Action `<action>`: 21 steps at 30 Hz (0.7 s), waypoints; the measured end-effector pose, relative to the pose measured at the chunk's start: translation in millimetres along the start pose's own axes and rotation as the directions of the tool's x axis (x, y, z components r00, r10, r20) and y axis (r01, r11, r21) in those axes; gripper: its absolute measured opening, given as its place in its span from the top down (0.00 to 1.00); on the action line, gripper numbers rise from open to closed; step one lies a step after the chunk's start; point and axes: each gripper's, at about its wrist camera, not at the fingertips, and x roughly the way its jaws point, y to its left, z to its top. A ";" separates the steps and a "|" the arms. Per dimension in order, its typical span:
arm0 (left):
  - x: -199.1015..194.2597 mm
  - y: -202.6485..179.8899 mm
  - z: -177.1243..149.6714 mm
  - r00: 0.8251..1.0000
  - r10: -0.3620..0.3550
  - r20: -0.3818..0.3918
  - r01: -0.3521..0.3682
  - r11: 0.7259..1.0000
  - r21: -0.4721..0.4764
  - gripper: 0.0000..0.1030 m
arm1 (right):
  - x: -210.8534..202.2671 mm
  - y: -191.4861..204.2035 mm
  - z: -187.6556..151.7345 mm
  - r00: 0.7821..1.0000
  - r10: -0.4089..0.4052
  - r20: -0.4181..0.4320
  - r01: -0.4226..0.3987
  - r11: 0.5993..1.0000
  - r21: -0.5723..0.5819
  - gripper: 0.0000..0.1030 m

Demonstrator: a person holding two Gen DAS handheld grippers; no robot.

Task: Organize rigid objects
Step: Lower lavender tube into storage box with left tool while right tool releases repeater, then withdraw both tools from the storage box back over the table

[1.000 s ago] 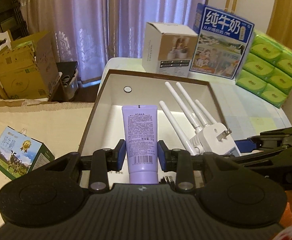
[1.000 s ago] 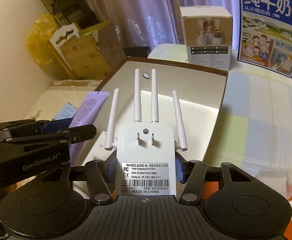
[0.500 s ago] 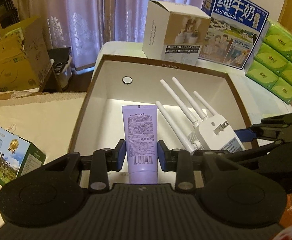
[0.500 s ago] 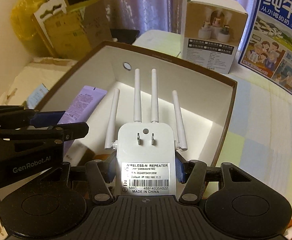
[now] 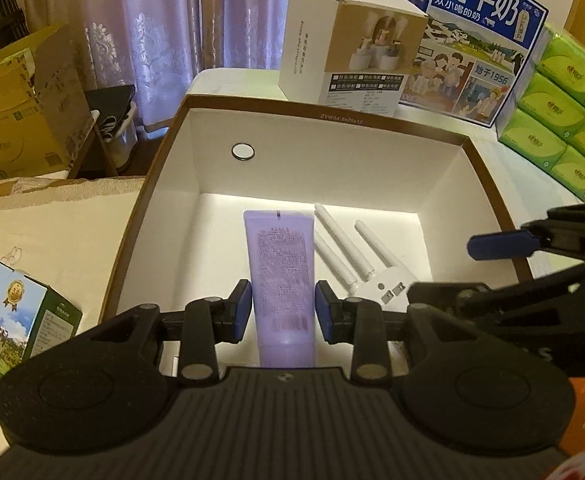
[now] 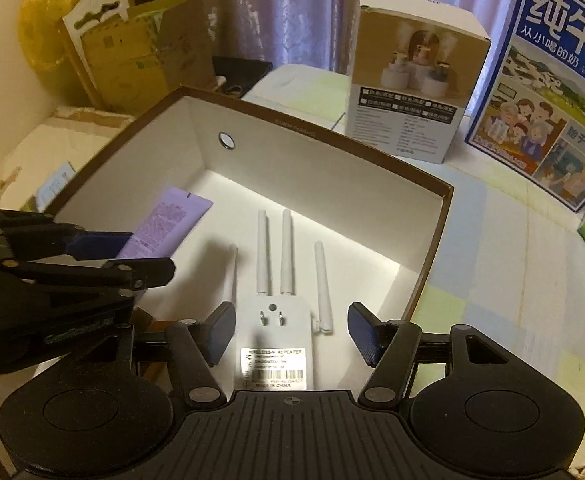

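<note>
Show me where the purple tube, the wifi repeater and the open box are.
purple tube [image 5: 280, 268], left wrist view, on its printed middle.
wifi repeater [image 6: 273, 336], right wrist view, on its white body below the plug prongs.
open box [image 5: 312, 114], left wrist view, on its far brown rim.

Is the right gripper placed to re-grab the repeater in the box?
Probably yes: the right gripper is open with its fingers either side of the wireless repeater, nothing between; the left gripper sits off beside it.
</note>
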 end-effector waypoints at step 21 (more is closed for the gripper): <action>-53.9 -0.2 -16.1 0.999 0.002 0.042 -0.003 1.000 0.021 0.53 | -39.8 11.8 -27.9 0.996 0.073 0.045 -0.074 0.997 0.020 0.34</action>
